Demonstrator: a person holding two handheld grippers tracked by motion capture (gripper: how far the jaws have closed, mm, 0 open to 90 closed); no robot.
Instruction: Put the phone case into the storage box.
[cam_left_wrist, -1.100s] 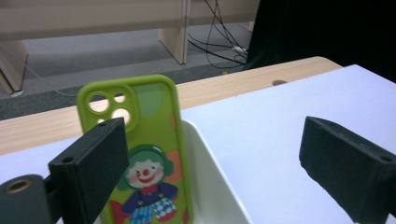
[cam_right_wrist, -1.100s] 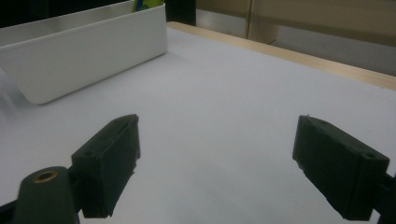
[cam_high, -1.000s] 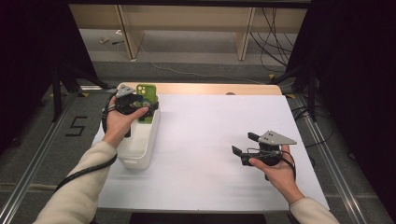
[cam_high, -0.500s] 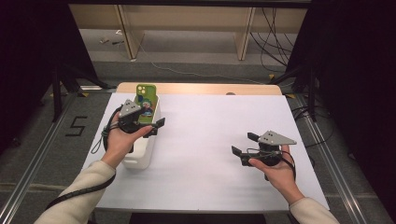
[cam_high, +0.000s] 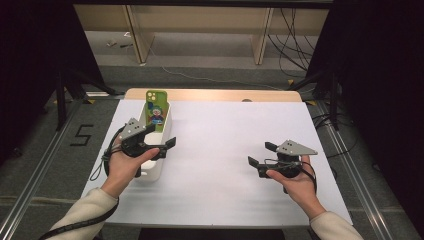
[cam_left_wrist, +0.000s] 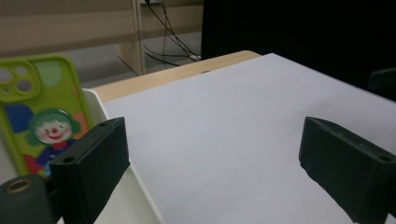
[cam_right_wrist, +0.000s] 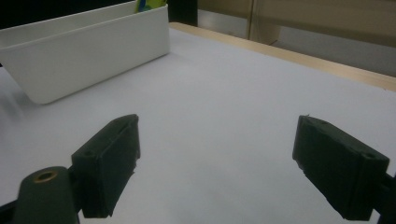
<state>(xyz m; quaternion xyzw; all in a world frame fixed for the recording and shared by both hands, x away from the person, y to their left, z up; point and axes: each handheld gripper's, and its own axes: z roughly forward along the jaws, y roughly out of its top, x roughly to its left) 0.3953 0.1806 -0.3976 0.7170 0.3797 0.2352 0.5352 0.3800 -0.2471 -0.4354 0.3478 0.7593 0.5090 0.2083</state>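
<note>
The biggest worry from where I stand is the white bin (cam_high: 159, 150) itself: it sits at the left of the white table (cam_high: 230, 150), long and narrow, and the left gripper (cam_high: 161, 143) hangs right over its near half with jaws spread wide and nothing between them. I'd judge that a careless swing of that hand could catch the rim and shove or tip the bin, since it looks light and has nothing bracing it. Next down is the phone case (cam_high: 155, 107), the thing the work seems to turn on: it stands nearly upright at the bin's far end, leaning against the end wall, so a knock to the bin would probably drop it flat or out of sight below the rim. If the left gripper goes in for it, the thin glossy shell could slip between hard black jaws, or get pressed against the wall instead of gripped. The right gripper (cam_high: 260, 155) is well apart on the bare right side, jaws also wide and empty, low over the table, and poses little risk. The case itself is bright green, with camera cut-outs in its upper corner (cam_left_wrist: 18, 79) and a cartoon clown in green headphones printed on the back; its lower part is hidden by the bin wall.
</note>
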